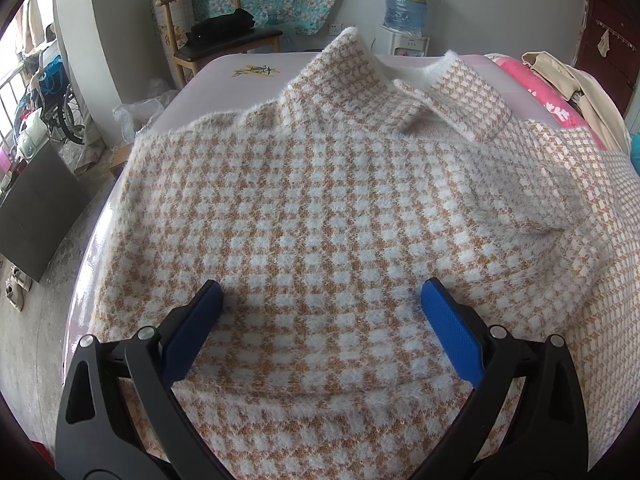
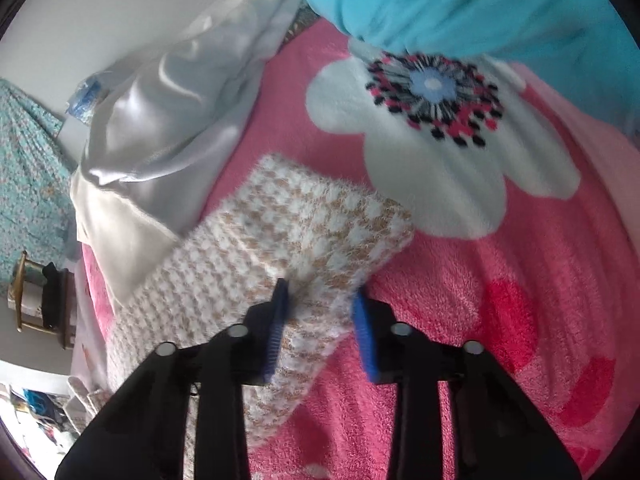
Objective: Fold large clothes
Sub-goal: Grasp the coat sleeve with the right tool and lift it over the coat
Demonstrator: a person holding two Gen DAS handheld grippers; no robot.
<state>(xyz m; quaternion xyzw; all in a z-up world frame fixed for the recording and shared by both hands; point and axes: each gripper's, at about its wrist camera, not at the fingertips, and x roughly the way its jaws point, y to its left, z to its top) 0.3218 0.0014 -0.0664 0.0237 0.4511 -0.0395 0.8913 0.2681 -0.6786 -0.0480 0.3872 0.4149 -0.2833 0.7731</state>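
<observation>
A fuzzy orange-and-white checked sweater lies spread on the bed, one sleeve folded across its top. My left gripper is open just above the sweater's body, its blue pads wide apart and empty. In the right wrist view the other sleeve lies over a pink blanket. My right gripper straddles the sleeve's edge, its jaws partly open around the fabric, not clamped.
A white flower print, a white satin garment and a turquoise cloth lie beyond the sleeve. A wooden chair, a water dispenser and a wheelchair stand past the bed's far and left edges.
</observation>
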